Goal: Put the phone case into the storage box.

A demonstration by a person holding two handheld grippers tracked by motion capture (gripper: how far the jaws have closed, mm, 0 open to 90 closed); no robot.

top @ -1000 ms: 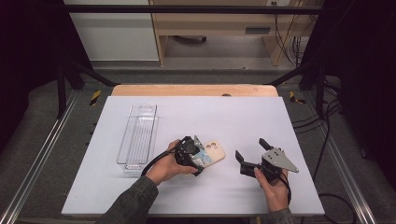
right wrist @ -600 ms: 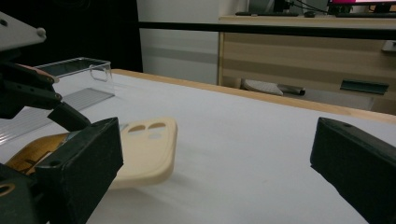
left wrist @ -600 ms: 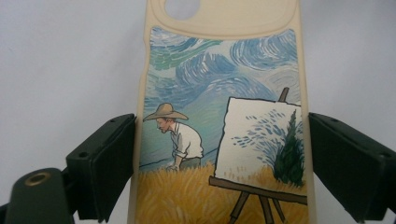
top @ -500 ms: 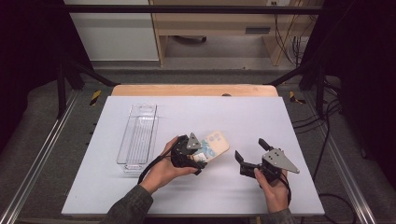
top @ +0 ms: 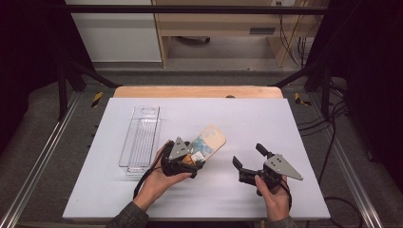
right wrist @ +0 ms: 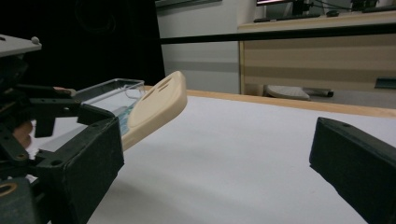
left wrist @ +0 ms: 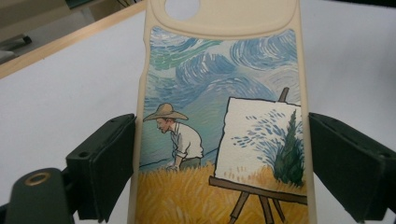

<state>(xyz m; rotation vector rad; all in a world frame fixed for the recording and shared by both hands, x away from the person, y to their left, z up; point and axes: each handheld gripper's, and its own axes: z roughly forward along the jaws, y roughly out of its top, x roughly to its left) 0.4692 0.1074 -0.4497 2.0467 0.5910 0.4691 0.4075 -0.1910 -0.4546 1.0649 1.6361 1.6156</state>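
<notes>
Above the bench (top: 294,123), the left tongs (top: 190,159) pinch the phone case (left wrist: 219,116) by its long edges, tilted upward. The right tongs (top: 247,159) hover spread nearby. The person should keep the squeeze firm and square, lest the case twist free.

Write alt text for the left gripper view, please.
A cream phone case, printed with a painter in a straw hat at an easel under swirling sky, is clamped between the left gripper's two black jaws above the white table.
</notes>
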